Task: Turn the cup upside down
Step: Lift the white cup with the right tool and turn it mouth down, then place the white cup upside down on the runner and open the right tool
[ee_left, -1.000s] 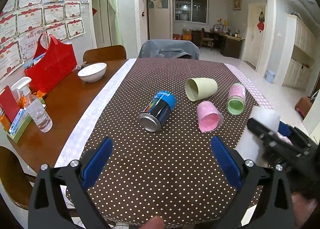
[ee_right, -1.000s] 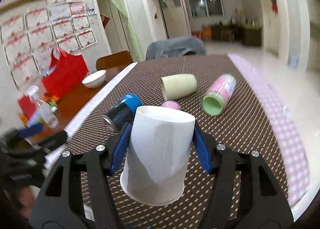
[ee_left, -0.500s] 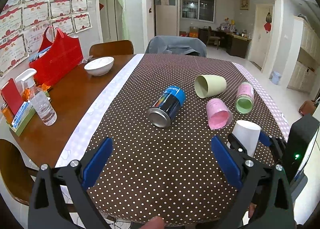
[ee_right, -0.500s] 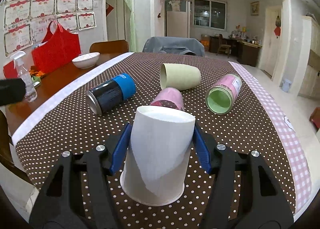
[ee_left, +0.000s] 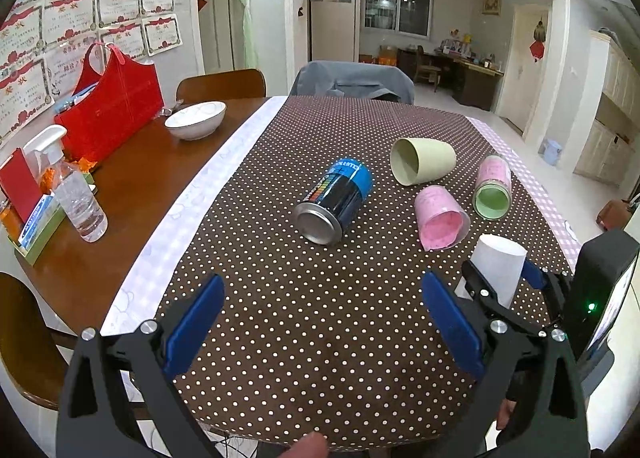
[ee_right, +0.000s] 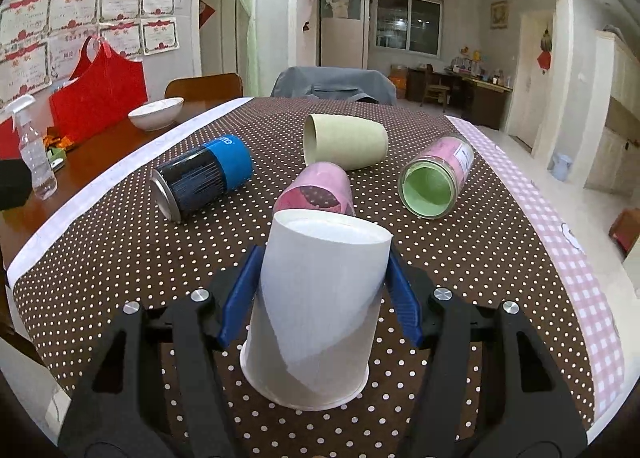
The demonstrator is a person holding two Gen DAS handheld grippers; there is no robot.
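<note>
A dining room is seen, its table (ee_left: pixel 132 194) covered by a dotted brown cloth (ee_left: pixel 320 318). The white paper cup (ee_right: pixel 316 310) is held inverted, rim at the cloth, clamped by the right gripper (ee_right: pixel 320 298). The left gripper (ee_left: pixel 320 322) is held spread, empty. If squeezed harder, the thin wall could be crushed; a skewed release could tip it toward the pink cup (ee_right: pixel 316 194).

White cup (ee_right: pixel 316 310) blocks the pink cup (ee_right: pixel 316 192) lower half in right wrist view; in left wrist view the cup's rim is behind the right tool (ee_left: pixel 504 278), contact with surface (ee_left: pixel 320 318) can't be told. Wall certificates (ee_left: pixel 80 18) text too small, partly cropped. Left tool (ee_left: pixel 320 322) handles cut off at bottom edge.
</note>
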